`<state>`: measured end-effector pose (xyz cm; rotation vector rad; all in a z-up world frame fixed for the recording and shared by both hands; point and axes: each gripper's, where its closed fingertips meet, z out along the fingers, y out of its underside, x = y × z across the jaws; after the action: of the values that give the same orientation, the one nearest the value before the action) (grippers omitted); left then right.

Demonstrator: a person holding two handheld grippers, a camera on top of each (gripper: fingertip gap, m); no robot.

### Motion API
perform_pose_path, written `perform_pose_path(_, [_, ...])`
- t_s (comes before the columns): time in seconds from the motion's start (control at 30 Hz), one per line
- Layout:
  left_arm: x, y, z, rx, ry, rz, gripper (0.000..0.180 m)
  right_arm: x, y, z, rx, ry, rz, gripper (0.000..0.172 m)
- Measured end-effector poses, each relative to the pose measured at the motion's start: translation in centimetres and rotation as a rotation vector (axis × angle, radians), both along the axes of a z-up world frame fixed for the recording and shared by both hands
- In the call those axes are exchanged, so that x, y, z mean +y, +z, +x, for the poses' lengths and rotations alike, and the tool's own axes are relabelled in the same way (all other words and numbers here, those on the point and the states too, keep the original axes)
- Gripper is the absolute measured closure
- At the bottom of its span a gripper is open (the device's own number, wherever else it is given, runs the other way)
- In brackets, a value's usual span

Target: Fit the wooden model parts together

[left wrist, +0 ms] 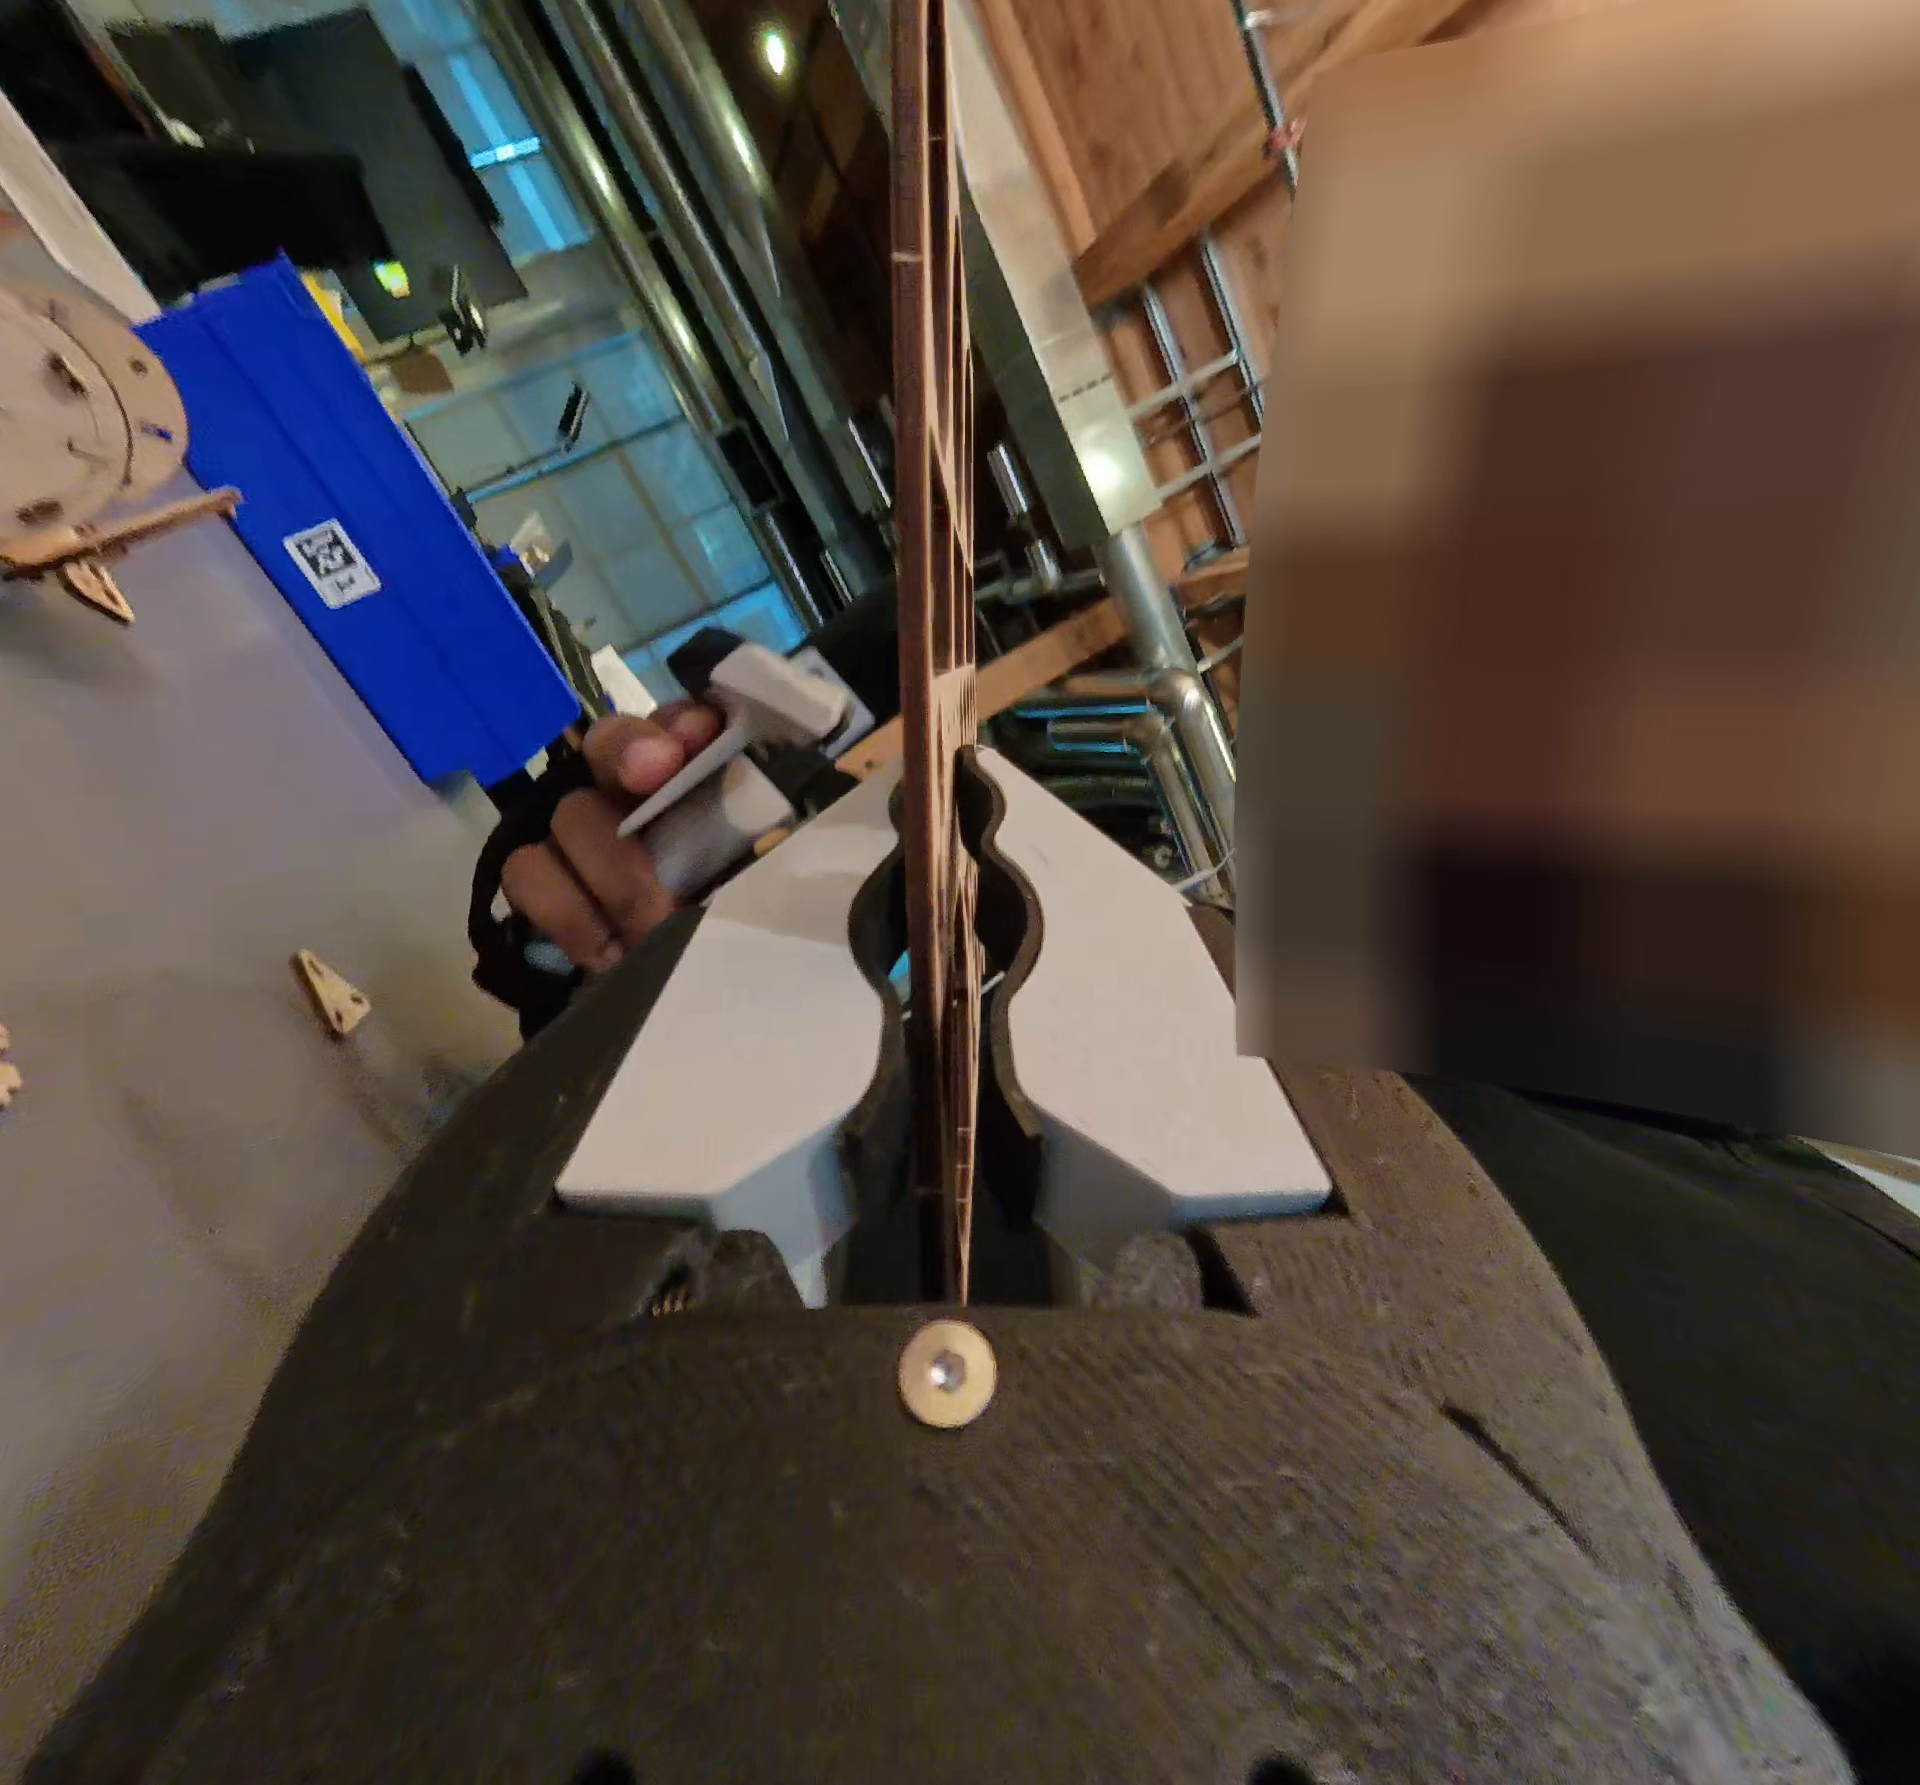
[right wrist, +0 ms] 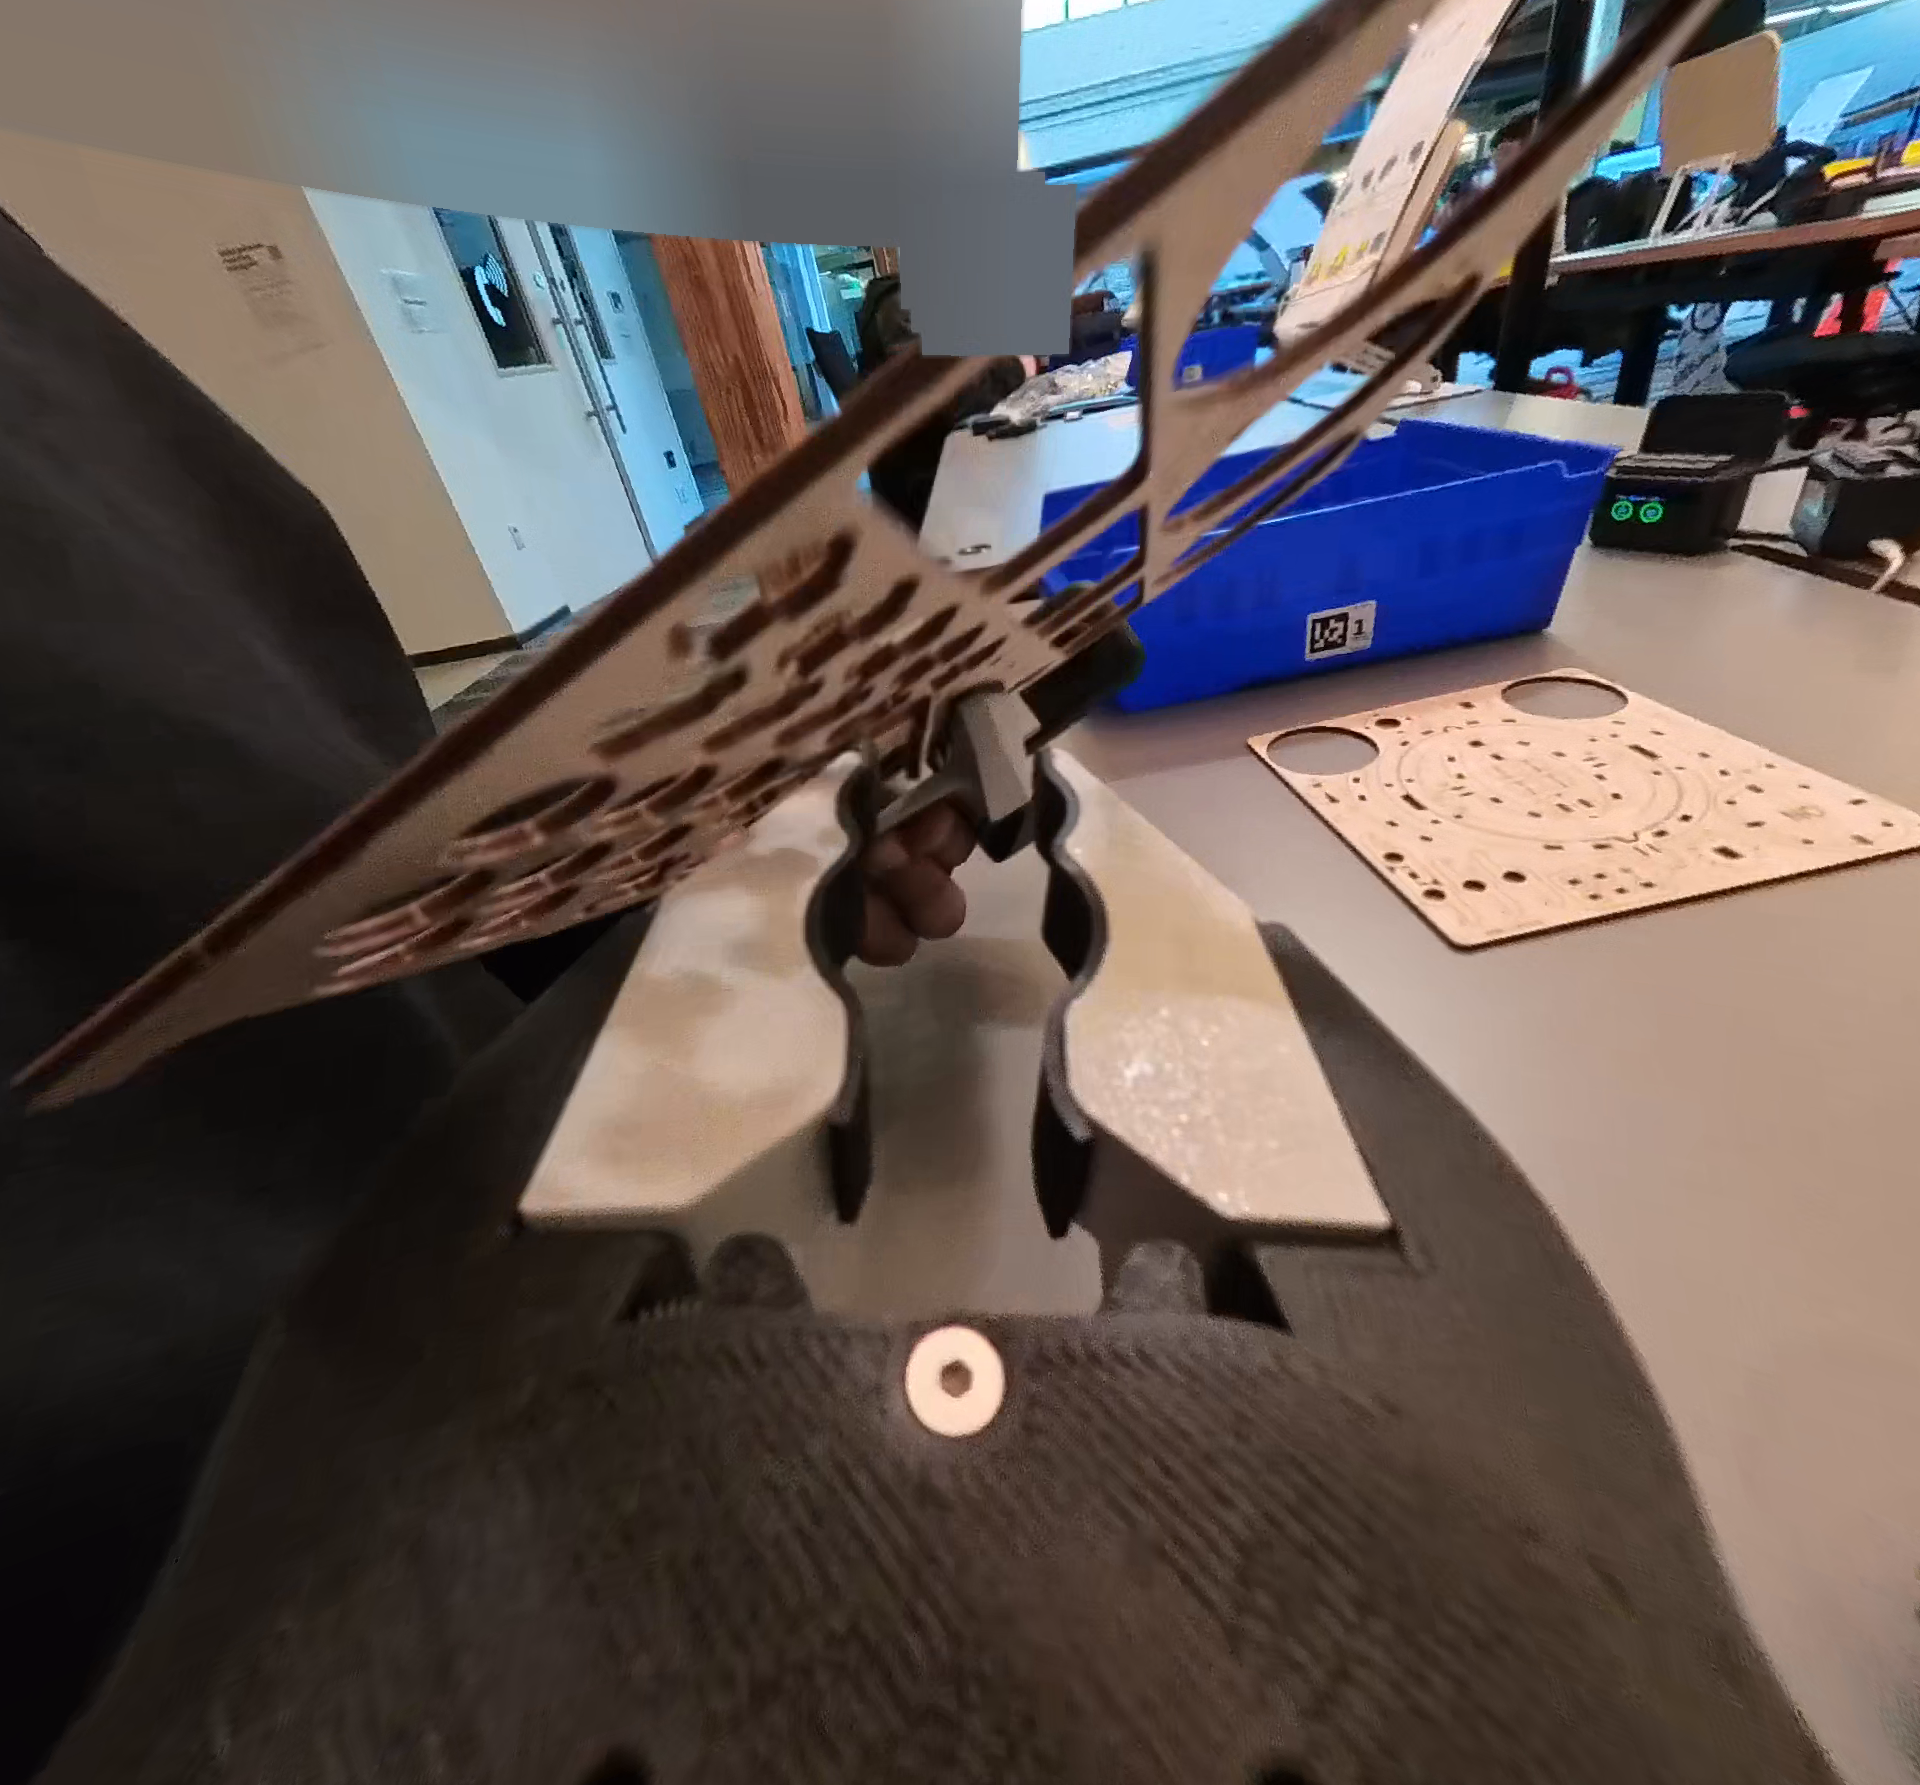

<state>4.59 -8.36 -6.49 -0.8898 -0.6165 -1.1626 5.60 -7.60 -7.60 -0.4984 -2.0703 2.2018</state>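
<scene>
My left gripper (left wrist: 940, 785) is shut on a thin laser-cut wooden sheet (left wrist: 930, 385). The sheet stands edge-on between its pads and reaches up out of the left wrist view. In the right wrist view the same sheet (right wrist: 727, 696) hangs tilted in the air, full of cut-out slots, with the left gripper (right wrist: 1003, 748) clamped on its lower edge. My right gripper (right wrist: 951, 790) is open and empty just below the sheet, without touching it. A hand shows through its gap. The right gripper also shows in the left wrist view (left wrist: 748, 727), held by a hand.
A blue bin (right wrist: 1351, 530) stands on the grey table (right wrist: 1558, 1112); it also shows in the left wrist view (left wrist: 343, 509). A second wooden sheet (right wrist: 1590, 800) lies flat on the right. A round wooden assembly (left wrist: 73, 426) and a small loose piece (left wrist: 332, 992) lie at the left. My two grippers' fingertips are within a few centimetres of each other. Both grippers' tips are roughly 20 cm from the round wooden assembly (left wrist: 73, 426).
</scene>
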Motion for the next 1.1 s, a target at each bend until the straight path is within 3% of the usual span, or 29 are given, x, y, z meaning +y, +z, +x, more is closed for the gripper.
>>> perform_pose_path(0.03, [0.2, -0.2, 0.3, 0.004, -0.012, -0.015, 0.18, 0.2, 0.2, 0.0, 0.007, 0.011, 0.001, 0.151])
perform_pose_path(0.1, [0.3, -0.6, 0.4, -0.003, -0.022, -0.027, 0.18, 0.1, 0.1, 0.8, 0.014, 0.074, 0.029, 0.169])
perform_pose_path(0.23, [0.2, -0.6, 0.4, -0.002, -0.032, -0.01, 0.18, 0.0, -0.1, 0.9, -0.02, 0.092, 0.042, 0.171])
perform_pose_path(0.5, [-0.1, 0.0, 1.2, 0.111, -0.003, 0.036, 0.18, 0.1, 0.6, 1.5, -0.478, 0.24, -0.175, 0.171])
perform_pose_path(0.57, [-2.9, 2.6, -0.1, 0.067, 0.049, 0.237, 0.18, 0.7, 0.1, 1.3, -0.56, 0.248, -0.222, 0.171])
perform_pose_path(0.6, [-3.1, 2.3, -0.9, 0.053, 0.084, 0.194, 0.18, 1.2, -0.6, 1.0, -0.567, 0.215, -0.213, 0.171])
perform_pose_path(0.67, [-3.0, 0.6, -1.8, 0.087, 0.146, 0.051, 0.18, 1.6, -2.6, 0.8, -0.542, 0.129, -0.098, 0.171])
perform_pose_path(0.87, [-7.0, -1.2, -4.3, 0.063, 0.293, -0.044, 0.18, 3.4, -10.0, 0.4, -0.543, -0.132, 0.369, 0.171])
perform_pose_path(1.03, [-8.7, -2.1, -5.6, 0.074, 0.374, -0.169, 0.18, 4.0, -12.1, -0.4, -0.671, -0.183, 0.345, 0.169])
perform_pose_path(1.1, [-8.6, -2.7, -5.6, 0.095, 0.388, -0.229, 0.18, 4.6, -12.5, -1.0, -0.671, -0.22, 0.365, 0.153])
